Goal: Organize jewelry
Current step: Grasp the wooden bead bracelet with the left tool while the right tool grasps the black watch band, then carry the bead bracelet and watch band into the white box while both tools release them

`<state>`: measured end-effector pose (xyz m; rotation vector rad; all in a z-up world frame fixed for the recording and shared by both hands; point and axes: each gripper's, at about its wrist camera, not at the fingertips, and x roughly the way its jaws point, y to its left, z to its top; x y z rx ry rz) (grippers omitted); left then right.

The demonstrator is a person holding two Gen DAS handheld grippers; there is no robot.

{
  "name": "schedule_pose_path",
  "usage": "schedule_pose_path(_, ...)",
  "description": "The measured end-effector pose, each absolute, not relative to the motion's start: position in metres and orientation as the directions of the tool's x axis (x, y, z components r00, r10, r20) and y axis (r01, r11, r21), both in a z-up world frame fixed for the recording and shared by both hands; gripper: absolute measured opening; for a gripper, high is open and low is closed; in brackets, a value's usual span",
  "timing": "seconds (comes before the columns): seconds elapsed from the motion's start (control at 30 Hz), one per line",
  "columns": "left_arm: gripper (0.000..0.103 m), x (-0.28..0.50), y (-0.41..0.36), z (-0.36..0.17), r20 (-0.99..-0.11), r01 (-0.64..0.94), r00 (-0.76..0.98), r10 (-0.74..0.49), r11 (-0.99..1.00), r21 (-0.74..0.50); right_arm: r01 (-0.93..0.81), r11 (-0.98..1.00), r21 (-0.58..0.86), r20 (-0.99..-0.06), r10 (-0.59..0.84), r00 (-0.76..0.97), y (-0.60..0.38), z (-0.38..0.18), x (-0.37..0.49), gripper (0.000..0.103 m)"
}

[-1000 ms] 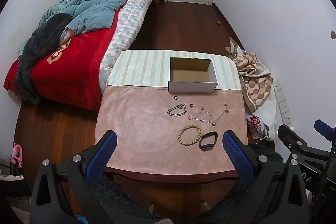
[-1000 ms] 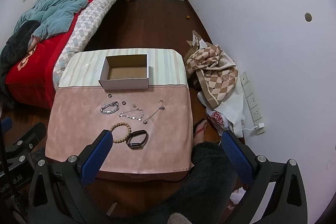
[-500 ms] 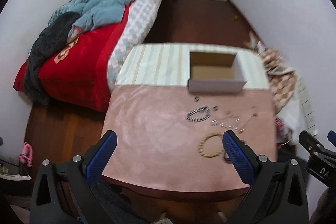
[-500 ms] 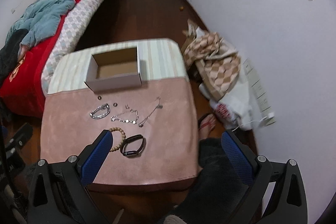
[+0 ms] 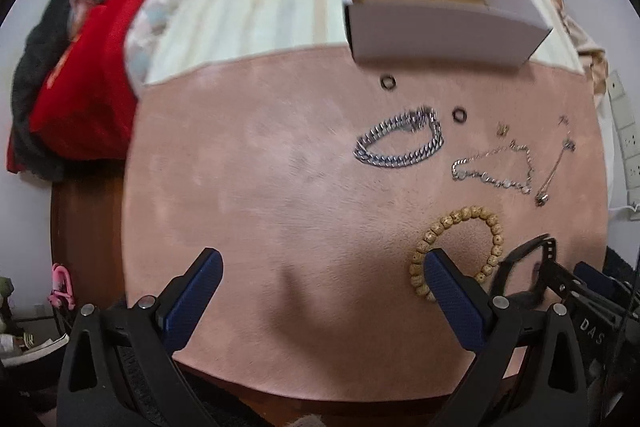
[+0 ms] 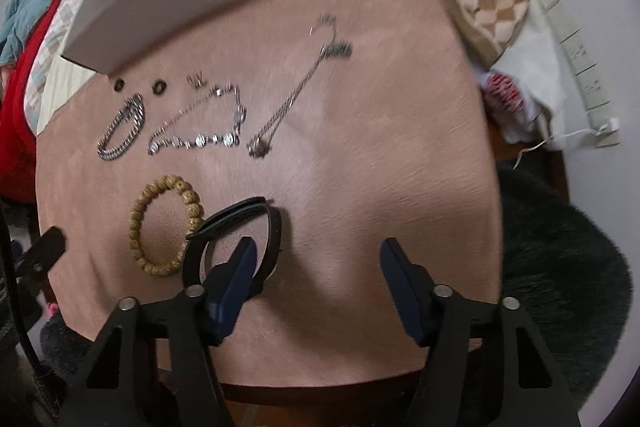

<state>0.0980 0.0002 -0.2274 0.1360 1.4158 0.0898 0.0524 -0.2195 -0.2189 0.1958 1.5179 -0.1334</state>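
Both grippers dropped toward table [image 5: 240, 187], jaws apart | right view alone shows whole black band [image 6: 240, 223]

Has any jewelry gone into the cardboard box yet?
Cannot tell: the left wrist view shows only part of the cardboard box floor, while many pieces, including the wooden bead bracelet, remain outside.

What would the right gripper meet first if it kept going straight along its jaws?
Probably bare pink tabletop. The open right gripper points past the black band, which loops around its left finger; the band might snag, though depth is unclear.
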Motion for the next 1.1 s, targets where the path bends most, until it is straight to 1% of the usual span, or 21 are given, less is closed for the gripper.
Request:
schedule_pose_path(0.03, 0.102, 0.101, -0.002, -0.233, -0.98, 0.026, 0.141, 0.137, 0.989, 0.142, 0.208, 0.977, 0.047, -0.998, 0.037, 0.053, -0.219, -0.221, 0.052, 0.056)
schedule_pose_path(0.07, 0.102, 0.103, -0.003, -0.236, -0.982, 0.03, 0.133, 0.131, 0.99, 0.136, 0.199, 0.979, 0.045, -0.997, 0.033, 0.063, -0.217, -0.22, 0.052, 0.052)
schedule_pose_path(0.1, 0.102, 0.105, -0.005, -0.241, -0.985, 0.035, 0.122, 0.12, 0.991, 0.126, 0.189, 0.981, 0.038, -0.998, 0.027, 0.06, -0.214, -0.22, 0.052, 0.045)
schedule_pose_path(0.13, 0.102, 0.107, -0.007, -0.247, -0.988, 0.039, 0.109, 0.105, 0.993, 0.11, 0.182, 0.983, 0.029, -0.998, 0.018, 0.063, -0.213, -0.22, 0.052, 0.043)
schedule_pose_path(0.2, 0.102, 0.11, -0.011, -0.255, -0.993, 0.052, 0.094, 0.073, 0.996, 0.078, 0.172, 0.985, 0.014, -0.998, 0.003, 0.066, -0.213, -0.221, 0.052, 0.025)
schedule_pose_path(0.27, 0.102, 0.11, -0.016, -0.263, -0.995, 0.08, 0.083, 0.057, 0.995, 0.064, 0.176, 0.984, 0.027, -0.998, 0.016, 0.063, -0.214, -0.222, 0.05, 0.014)
schedule_pose_path(0.3, 0.101, 0.109, -0.019, -0.265, -0.995, 0.097, 0.084, 0.045, 0.994, 0.053, 0.177, 0.984, 0.034, -0.998, 0.024, 0.059, -0.215, -0.219, 0.05, 0.011)
schedule_pose_path(0.33, 0.095, 0.107, -0.022, -0.266, -0.996, 0.112, 0.085, 0.038, 0.993, 0.047, 0.177, 0.984, 0.037, -0.998, 0.027, 0.059, -0.215, -0.219, 0.05, 0.011)
schedule_pose_path(0.37, 0.091, 0.106, -0.023, -0.268, -0.996, 0.121, 0.082, 0.038, 0.992, 0.048, 0.176, 0.984, 0.039, -0.998, 0.029, 0.059, -0.215, -0.219, 0.052, 0.01)
schedule_pose_path(0.4, 0.082, 0.104, -0.025, -0.272, -0.997, 0.135, 0.069, 0.032, 0.99, 0.041, 0.176, 0.984, 0.042, -0.998, 0.032, 0.059, -0.216, -0.22, 0.052, 0.008)
schedule_pose_path(0.43, 0.071, 0.104, -0.025, -0.275, -0.998, 0.141, 0.06, 0.02, 0.99, 0.028, 0.175, 0.984, 0.041, -0.998, 0.032, 0.059, -0.216, -0.22, 0.052, 0.007)
schedule_pose_path(0.47, 0.068, 0.103, -0.025, -0.276, -0.998, 0.143, 0.059, 0.007, 0.99, 0.015, 0.173, 0.984, 0.041, -0.998, 0.031, 0.059, -0.216, -0.221, 0.052, 0.006)
schedule_pose_path(0.57, 0.051, 0.097, -0.029, -0.272, -0.994, 0.16, 0.103, -0.028, 0.987, -0.011, 0.172, 0.984, 0.042, -0.997, 0.031, 0.067, -0.221, -0.224, 0.052, 0.005)
schedule_pose_path(0.63, 0.016, 0.095, -0.031, -0.267, -0.99, 0.181, 0.133, -0.037, 0.983, -0.012, 0.175, 0.984, 0.042, -0.997, 0.03, 0.071, -0.22, -0.223, 0.051, 0.004)
schedule_pose_path(0.67, 0.009, 0.095, -0.032, -0.266, -0.99, 0.185, 0.135, -0.044, 0.983, -0.019, 0.176, 0.983, 0.043, -0.997, 0.03, 0.076, -0.221, -0.223, 0.051, 0.004)
schedule_pose_path(0.7, 0.007, 0.096, -0.031, -0.265, -0.989, 0.177, 0.133, -0.057, 0.984, -0.033, 0.178, 0.983, 0.045, -0.997, 0.032, 0.077, -0.219, -0.222, 0.051, 0.003)
schedule_pose_path(0.9, 0.007, 0.1, -0.015, -0.249, -0.981, 0.151, 0.163, -0.106, 0.985, -0.081, 0.186, 0.981, 0.063, -0.994, 0.045, 0.1, -0.217, -0.213, 0.055, 0.003)
schedule_pose_path(1.1, 0.006, 0.105, 0.001, -0.203, -0.957, 0.153, 0.232, -0.172, 0.978, -0.139, 0.181, 0.978, 0.101, -0.985, 0.073, 0.157, -0.214, -0.188, 0.064, 0.003)
